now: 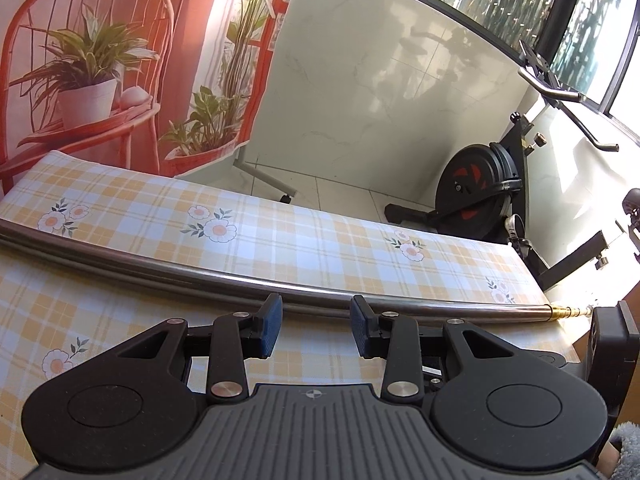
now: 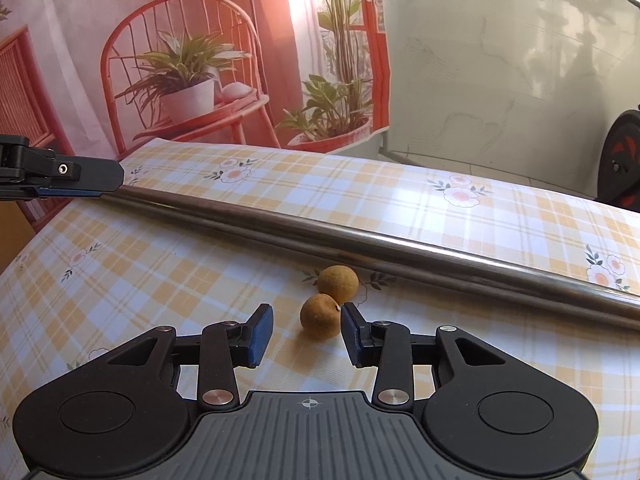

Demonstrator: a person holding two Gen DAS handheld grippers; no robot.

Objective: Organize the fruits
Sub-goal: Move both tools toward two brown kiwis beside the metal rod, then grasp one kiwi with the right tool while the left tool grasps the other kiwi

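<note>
The left gripper (image 1: 316, 320), jaws apart and empty, hovers by a steel rod (image 1: 160, 256) on the checked tablecloth (image 1: 320, 240). The right gripper (image 2: 306, 330), also spread, nears the closer of two small brown fruits (image 2: 320, 316); grasping likely needs centring first.

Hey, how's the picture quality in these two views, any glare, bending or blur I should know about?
Left wrist view: the straight metal rod bows from fisheye distortion, sunlight blows out the far right wall, and an exercise bike casts a faint shadow on the wall. Right wrist view: sharp, with sun glare on the checked tablecloth and two small brown fruits in soft shade before the right claw.
</note>
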